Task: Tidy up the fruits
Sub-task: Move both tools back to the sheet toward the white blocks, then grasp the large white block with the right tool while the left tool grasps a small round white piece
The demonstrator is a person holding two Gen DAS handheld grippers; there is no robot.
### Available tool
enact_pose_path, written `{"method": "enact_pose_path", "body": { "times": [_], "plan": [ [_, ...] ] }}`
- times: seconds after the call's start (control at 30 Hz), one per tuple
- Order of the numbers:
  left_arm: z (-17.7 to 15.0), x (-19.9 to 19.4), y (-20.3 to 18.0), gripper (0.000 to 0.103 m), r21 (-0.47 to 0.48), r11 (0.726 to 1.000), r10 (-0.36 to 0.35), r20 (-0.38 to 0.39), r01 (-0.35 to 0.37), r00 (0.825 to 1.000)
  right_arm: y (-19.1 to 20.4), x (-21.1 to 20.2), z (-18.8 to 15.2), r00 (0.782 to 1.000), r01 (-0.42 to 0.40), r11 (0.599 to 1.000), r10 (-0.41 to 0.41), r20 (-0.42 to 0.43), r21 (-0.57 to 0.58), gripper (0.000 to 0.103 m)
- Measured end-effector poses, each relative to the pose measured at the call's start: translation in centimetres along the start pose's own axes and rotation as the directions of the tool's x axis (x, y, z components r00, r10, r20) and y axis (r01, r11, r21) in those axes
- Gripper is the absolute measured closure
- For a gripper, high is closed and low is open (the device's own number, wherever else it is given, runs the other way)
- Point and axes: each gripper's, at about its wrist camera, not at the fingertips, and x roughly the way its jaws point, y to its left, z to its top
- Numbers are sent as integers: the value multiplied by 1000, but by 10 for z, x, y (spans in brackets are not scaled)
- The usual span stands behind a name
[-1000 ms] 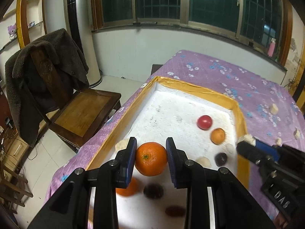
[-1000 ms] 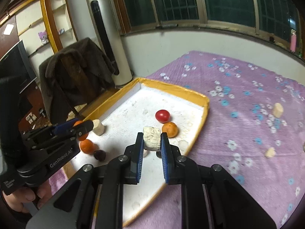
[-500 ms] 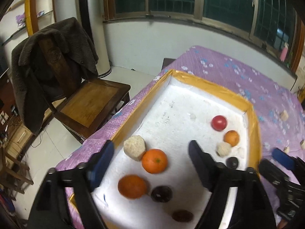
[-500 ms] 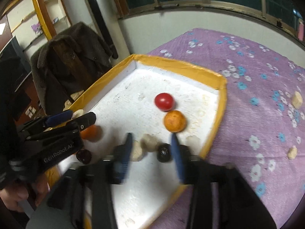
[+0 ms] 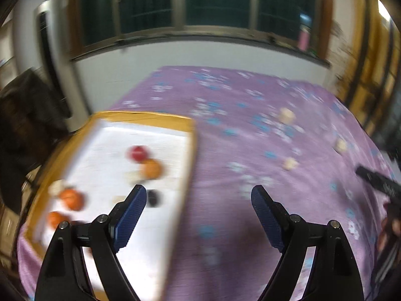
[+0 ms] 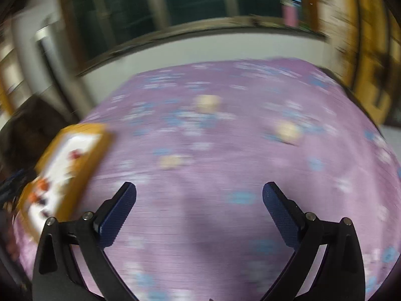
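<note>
Both views are motion-blurred. The white tray with an orange rim (image 5: 193, 150) lies on the purple flowered cloth and holds a red fruit (image 5: 136, 152), several oranges (image 5: 151, 168) (image 5: 72, 199), a dark fruit (image 5: 153, 197) and pale pieces. My left gripper (image 5: 198, 195) is open and empty, over the tray's right edge. My right gripper (image 6: 199, 190) is open and empty above bare cloth, right of the tray (image 6: 100, 135). Three pale pieces (image 6: 207, 102) (image 6: 287, 130) (image 6: 170, 161) lie on the cloth ahead of it; they also show in the left wrist view (image 5: 287, 115).
The right gripper's body (image 5: 376, 180) shows at the right edge of the left wrist view. A chair with a dark coat (image 5: 27, 105) and a tall appliance (image 5: 47, 50) stand left of the table. A wall with windows is behind.
Both grippers opened and let go: the orange and the pale piece now lie in the tray. Both then swung right, away from the tray toward the cloth.
</note>
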Motion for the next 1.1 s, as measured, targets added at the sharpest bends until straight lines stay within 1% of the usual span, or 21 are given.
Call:
{"method": "enact_pose_path", "body": {
  "times": [0.03, 0.1, 0.13, 0.17, 0.27, 0.33, 0.4, 0.47, 0.53, 0.57, 0.6, 0.63, 0.7, 0.8, 0.83, 0.87, 0.93, 0.97, 1.0, 1.07, 1.1],
  "plan": [
    [0, 6, -14, 17, 21, 1000, -15, -7, 15, 1000, -20, 3, 2, 999, 41, 999, -41, -7, 32, 2],
    [1, 20, -36, 17, 50, 998, -38, -16, 38, 999, -47, 12, 9, 996, 87, 994, -86, -21, 68, 3],
    [3, 30, -48, 17, 60, 997, -42, -29, 44, 999, -60, 18, 13, 994, 105, 991, -103, -30, 87, 6],
    [3, 35, -52, 17, 64, 997, -49, -36, 51, 998, -70, 27, 20, 992, 123, 988, -120, -41, 95, 11],
    [9, 56, -73, 18, 77, 995, -65, -57, 70, 996, -76, 52, 38, 990, 133, 988, -129, -60, 83, 21],
    [15, 70, -83, 18, 83, 994, -71, -59, 76, 996, -74, 69, 48, 988, 140, 988, -136, -71, 65, 24],
    [18, 79, -90, 18, 85, 993, -75, -57, 80, 996, -74, 89, 56, 982, 171, 984, -165, -90, 59, 27],
    [23, 92, -97, 18, 82, 993, -78, -55, 82, 995, -80, 105, 61, 975, 200, 977, -192, -108, 72, 37],
    [25, 103, -105, 18, 90, 993, -72, -58, 77, 996, -86, 115, 62, 970, 220, 971, -208, -123, 95, 42],
    [26, 109, -107, 19, 93, 993, -64, -61, 70, 996, -84, 116, 62, 968, 232, 969, -223, -115, 80, 59],
    [26, 113, -108, 20, 89, 994, -63, -66, 69, 996, -83, 116, 63, 965, 244, 967, -236, -114, 68, 67],
    [26, 116, -111, 23, 91, 992, -75, -79, 82, 994, -86, 114, 63, 970, 221, 971, -210, -120, 87, 67],
    [23, 116, -115, 24, 105, 989, -97, -83, 106, 992, -89, 110, 61, 972, 220, 970, -209, -110, 100, 67],
    [13, 106, -120, 24, 164, 979, -115, -43, 121, 992, -90, 92, 58, 981, 189, 976, -182, -70, 108, 67],
    [11, 105, -121, 24, 179, 977, -111, -26, 114, 994, -89, 86, 58, 983, 178, 978, -173, -57, 108, 69],
    [11, 107, -121, 26, 179, 978, -101, -27, 105, 994, -87, 78, 56, 986, 164, 981, -160, -45, 106, 69],
    [14, 115, -118, 34, 153, 980, -124, -59, 131, 991, -82, 61, 51, 989, 145, 985, -145, -9, 97, 69],
    [15, 117, -117, 38, 150, 980, -120, -67, 129, 990, -79, 55, 49, 992, 124, 988, -125, 5, 96, 69],
    [15, 118, -118, 40, 154, 980, -117, -70, 127, 991, -75, 49, 46, 994, 107, 990, -109, 19, 96, 69],
    [14, 120, -122, 49, 174, 975, -124, -87, 138, 988, -70, 42, 43, 995, 84, 992, -89, 48, 90, 69],
    [14, 119, -122, 51, 175, 974, -128, -86, 142, 988, -67, 39, 42, 995, 69, 994, -74, 59, 87, 69]
  ]
}}
